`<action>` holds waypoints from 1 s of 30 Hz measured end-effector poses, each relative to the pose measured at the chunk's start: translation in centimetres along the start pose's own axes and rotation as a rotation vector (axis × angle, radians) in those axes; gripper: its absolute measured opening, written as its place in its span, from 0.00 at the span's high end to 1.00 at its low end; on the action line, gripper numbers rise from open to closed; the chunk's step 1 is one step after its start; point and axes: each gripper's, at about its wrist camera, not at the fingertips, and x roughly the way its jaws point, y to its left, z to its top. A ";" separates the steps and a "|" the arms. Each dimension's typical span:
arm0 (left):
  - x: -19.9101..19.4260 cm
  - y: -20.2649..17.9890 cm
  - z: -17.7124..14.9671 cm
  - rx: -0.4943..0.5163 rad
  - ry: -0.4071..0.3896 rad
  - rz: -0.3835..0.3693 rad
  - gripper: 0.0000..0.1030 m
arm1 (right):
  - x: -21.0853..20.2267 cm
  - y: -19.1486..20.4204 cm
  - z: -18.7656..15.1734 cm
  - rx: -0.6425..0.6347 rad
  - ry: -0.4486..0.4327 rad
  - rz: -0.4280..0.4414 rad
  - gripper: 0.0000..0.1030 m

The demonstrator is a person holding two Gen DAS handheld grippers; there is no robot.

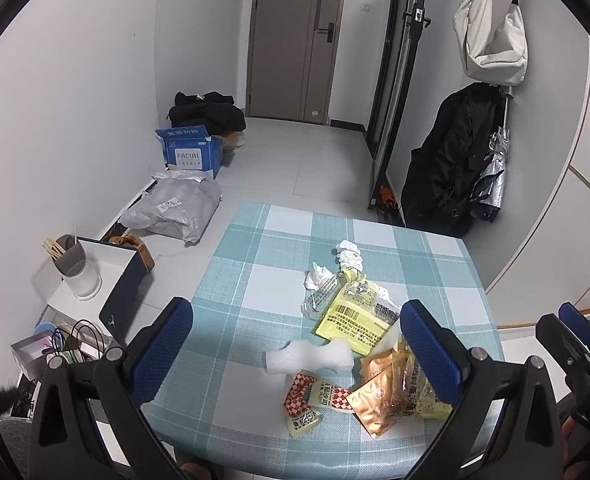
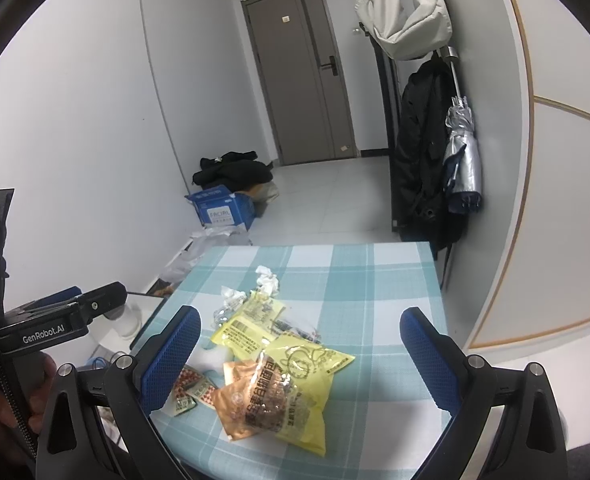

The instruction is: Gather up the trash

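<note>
Trash lies in a loose pile on the table with the blue-and-white checked cloth (image 1: 255, 264). It holds crumpled tissues (image 1: 349, 254), a clear wrapper (image 1: 319, 300), a yellow packet (image 1: 355, 316), a white foam piece (image 1: 315, 358), red-checked sachets (image 1: 311, 394) and a copper foil wrapper (image 1: 379, 396). My left gripper (image 1: 297, 306) hovers open above the pile, holding nothing. In the right wrist view a large yellow snack bag (image 2: 303, 360) overlaps the copper wrapper (image 2: 239, 396) and the yellow packet (image 2: 243, 332). My right gripper (image 2: 301, 314) is open over them, empty.
A white side cabinet (image 1: 111, 256) with a cup of chopsticks (image 1: 75, 264) stands left of the table. On the floor are a blue box (image 1: 189, 150) and a grey parcel bag (image 1: 175, 208). A black coat (image 1: 447, 160) and an umbrella (image 2: 461, 156) hang at the right wall.
</note>
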 end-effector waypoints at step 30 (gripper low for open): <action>1.6 1.3 1.0 -0.063 0.078 -0.022 0.01 | 5.2 -1.0 -1.9 0.063 0.231 0.041 0.02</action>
